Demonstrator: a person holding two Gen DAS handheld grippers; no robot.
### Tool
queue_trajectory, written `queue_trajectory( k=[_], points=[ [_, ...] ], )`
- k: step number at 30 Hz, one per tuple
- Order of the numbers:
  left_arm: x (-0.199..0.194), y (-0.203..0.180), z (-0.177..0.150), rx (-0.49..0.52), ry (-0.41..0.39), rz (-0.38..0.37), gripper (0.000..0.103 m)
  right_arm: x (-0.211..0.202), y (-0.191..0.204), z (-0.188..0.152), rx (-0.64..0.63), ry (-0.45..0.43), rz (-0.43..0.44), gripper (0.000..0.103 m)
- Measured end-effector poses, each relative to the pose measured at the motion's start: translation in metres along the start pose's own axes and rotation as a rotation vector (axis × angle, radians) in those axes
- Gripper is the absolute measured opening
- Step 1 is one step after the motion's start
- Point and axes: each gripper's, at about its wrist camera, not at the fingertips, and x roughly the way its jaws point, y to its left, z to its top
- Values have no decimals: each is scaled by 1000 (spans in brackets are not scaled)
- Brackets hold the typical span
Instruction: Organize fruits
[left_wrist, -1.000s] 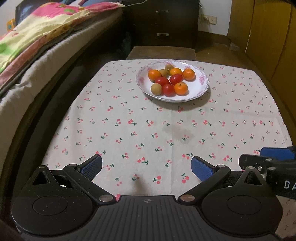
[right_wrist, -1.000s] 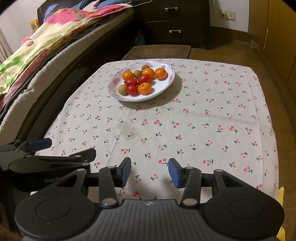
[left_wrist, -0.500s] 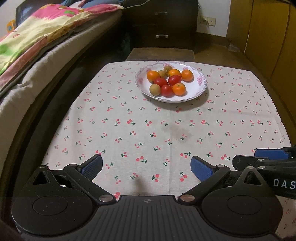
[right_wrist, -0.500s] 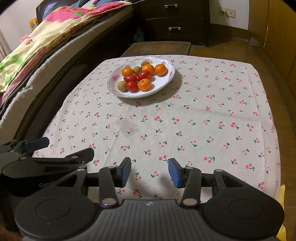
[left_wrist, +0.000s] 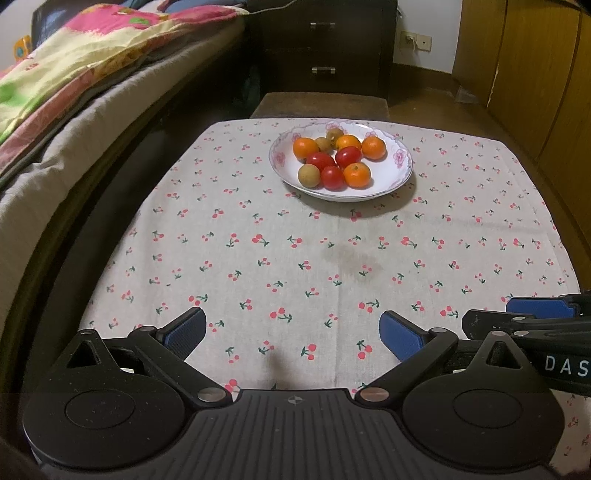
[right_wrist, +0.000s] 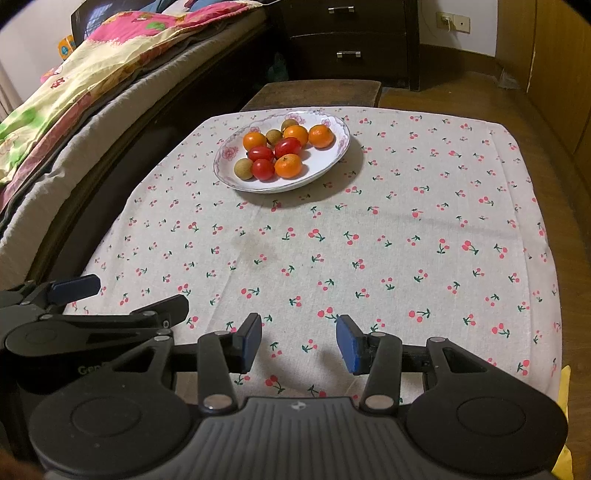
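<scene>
Orange and red fruits (left_wrist: 338, 158) are sitting in a white plate (left_wrist: 391, 177) (far side of the cherry-print surface (left_wrist: 295, 258)), while the left hand-held gripper (left_wrist: 291, 332) and right hand-held gripper (right_wrist: 299, 341) are hovering apart, empty.

Bedroom in a home. A bed (left_wrist: 74, 155) is seen along the left side, topped with a bright floral quilt (left_wrist: 92, 48) over a grey mattress (right_wrist: 62, 158), all carried on a dark wooden frame. A dark chest of drawers (left_wrist: 325, 48) with metal handles is placed against the far wall, next to a wall socket (left_wrist: 415, 40). Wooden wardrobe panels (left_wrist: 535, 74) are seen on the right, and a wood floor (right_wrist: 461, 88) beyond. A low table is covered with a cherry-print cloth (right_wrist: 369, 240), with a dark bench (right_wrist: 325, 92) butted against its far edge. A flowered china plate (right_wrist: 332, 162) of small fruit (right_wrist: 284, 151) is set on the cloth. Domestic furniture only, under dim warm indoor lighting.
</scene>
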Motion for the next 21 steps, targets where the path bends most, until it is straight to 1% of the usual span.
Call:
queue_trajectory(
  k=[12, 21],
  points=[
    [0, 1, -1, 0, 4, -2, 101, 1, 1, 0, -1, 4, -1, 45],
    [-2, 0, -1, 7, -14, -1, 99, 1, 1, -1, 0, 1, 0, 45]
  ],
)
